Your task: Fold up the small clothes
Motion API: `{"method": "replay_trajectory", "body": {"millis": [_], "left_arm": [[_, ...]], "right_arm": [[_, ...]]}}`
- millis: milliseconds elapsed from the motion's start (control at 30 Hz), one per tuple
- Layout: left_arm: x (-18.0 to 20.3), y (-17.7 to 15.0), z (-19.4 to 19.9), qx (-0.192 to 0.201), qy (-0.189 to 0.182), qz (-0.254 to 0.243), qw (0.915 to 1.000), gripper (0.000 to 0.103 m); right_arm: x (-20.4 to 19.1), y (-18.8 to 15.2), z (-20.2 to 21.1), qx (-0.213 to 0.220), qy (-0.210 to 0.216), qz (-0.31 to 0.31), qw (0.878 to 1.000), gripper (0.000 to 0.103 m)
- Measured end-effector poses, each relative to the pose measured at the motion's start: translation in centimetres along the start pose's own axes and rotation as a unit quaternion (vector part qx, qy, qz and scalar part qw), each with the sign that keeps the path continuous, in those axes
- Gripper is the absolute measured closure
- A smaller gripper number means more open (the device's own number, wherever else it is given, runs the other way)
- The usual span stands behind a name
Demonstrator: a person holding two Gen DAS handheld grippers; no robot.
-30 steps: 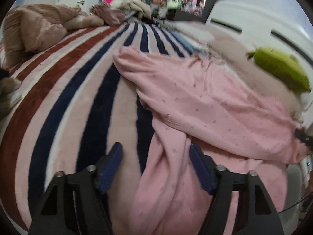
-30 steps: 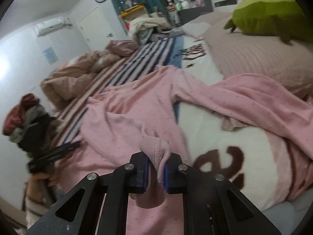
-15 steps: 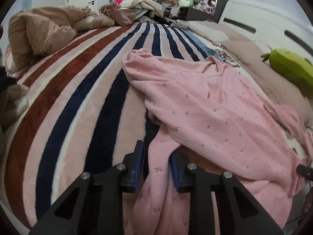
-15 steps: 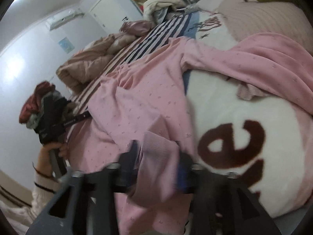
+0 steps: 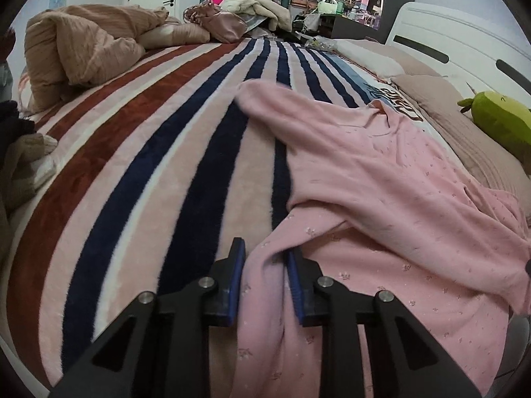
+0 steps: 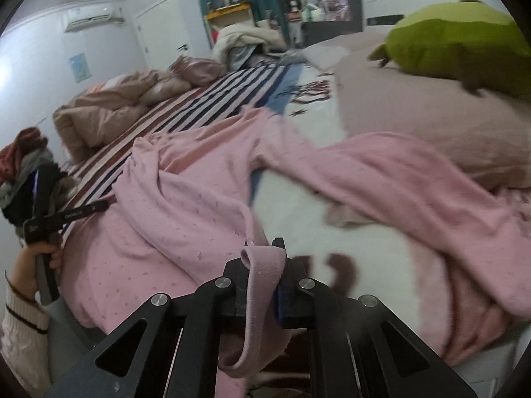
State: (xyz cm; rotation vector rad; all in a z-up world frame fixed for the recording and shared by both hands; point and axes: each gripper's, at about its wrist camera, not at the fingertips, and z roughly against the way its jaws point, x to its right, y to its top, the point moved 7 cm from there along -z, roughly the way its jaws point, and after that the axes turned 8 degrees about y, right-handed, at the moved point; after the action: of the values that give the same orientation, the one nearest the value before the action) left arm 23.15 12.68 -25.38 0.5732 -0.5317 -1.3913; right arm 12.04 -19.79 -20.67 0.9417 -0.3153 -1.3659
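Observation:
A pink garment with small dots (image 5: pixel 381 179) lies rumpled across the striped blanket (image 5: pixel 149 152) on the bed. It also shows in the right wrist view (image 6: pixel 186 205). My left gripper (image 5: pixel 265 258) is shut on one edge of the pink garment near the bed's front edge. My right gripper (image 6: pixel 264 255) is shut on the garment's ribbed cuff (image 6: pixel 262 272), which hangs down between the jaws. The left gripper and the hand holding it show at the left of the right wrist view (image 6: pixel 83 210).
A brown crumpled blanket (image 5: pixel 83 43) lies at the far left of the bed. A green plush toy (image 5: pixel 497 119) rests on a beige pillow (image 5: pixel 441 99) at the right. A pile of dark clothes (image 6: pixel 23 165) sits at the left edge. Shelves and a cluttered corner stand behind.
My left gripper closed on the garment's edge; a second ago it was open around it. Both grippers have shifted, and the garment has been pulled flatter across the bed.

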Motion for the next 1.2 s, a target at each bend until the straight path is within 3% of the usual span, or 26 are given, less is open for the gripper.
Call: {"method": "replay_trajectory", "body": {"millis": [100, 167, 267, 400, 533, 700, 767, 867, 900, 1000, 1067, 1200], "left_arm": [[0.0, 0.0, 0.1, -0.001, 0.009, 0.003, 1.0000, 0.076], [0.4, 0.0, 0.5, 0.003, 0.009, -0.001, 1.0000, 0.064], [2.4, 0.0, 1.0, -0.004, -0.033, -0.038, 0.9987, 0.041], [4.5, 0.8, 0.9, 0.000, -0.018, -0.093, 0.9955, 0.041], [5.6, 2.5, -1.6, -0.029, 0.003, -0.113, 0.9932, 0.041], [5.2, 4.3, -1.9, -0.011, -0.021, -0.069, 0.9974, 0.043], [4.2, 5.2, -2.0, 0.001, 0.009, -0.059, 0.9982, 0.066], [2.2, 5.7, -2.8, -0.001, 0.043, -0.059, 0.9973, 0.084], [1.5, 5.8, -3.0, 0.001, 0.054, -0.060, 0.9967, 0.085], [-0.6, 5.8, -3.3, 0.005, 0.087, -0.049, 0.9950, 0.085], [-1.3, 5.5, -3.6, -0.006, 0.075, -0.035, 0.9965, 0.071], [-1.9, 4.5, -2.7, -0.007, 0.064, -0.037, 0.9973, 0.061]], "right_arm": [[0.6, -0.4, 1.2, -0.007, 0.018, -0.020, 1.000, 0.099], [0.6, -1.0, 1.4, -0.020, 0.042, -0.033, 0.998, 0.099], [0.2, -1.7, 1.2, -0.027, 0.060, -0.039, 0.997, 0.099], [-0.7, -1.1, 1.4, -0.014, 0.078, -0.043, 0.996, 0.099], [-1.8, 0.3, 2.1, 0.004, 0.104, -0.037, 0.994, 0.099], [-3.2, 1.4, 2.3, 0.011, 0.121, -0.023, 0.992, 0.099], [-3.6, 1.6, 2.1, 0.013, 0.132, -0.024, 0.991, 0.099], [-4.5, 1.8, 1.9, 0.013, 0.162, -0.035, 0.986, 0.099], [-4.9, 1.8, 1.7, 0.011, 0.174, -0.038, 0.984, 0.099], [-6.2, 1.4, 0.4, -0.004, 0.191, -0.040, 0.981, 0.099], [-6.2, 0.4, -0.8, -0.022, 0.168, -0.034, 0.985, 0.099], [-4.8, -2.7, -2.7, -0.071, 0.153, -0.065, 0.984, 0.099]]}}
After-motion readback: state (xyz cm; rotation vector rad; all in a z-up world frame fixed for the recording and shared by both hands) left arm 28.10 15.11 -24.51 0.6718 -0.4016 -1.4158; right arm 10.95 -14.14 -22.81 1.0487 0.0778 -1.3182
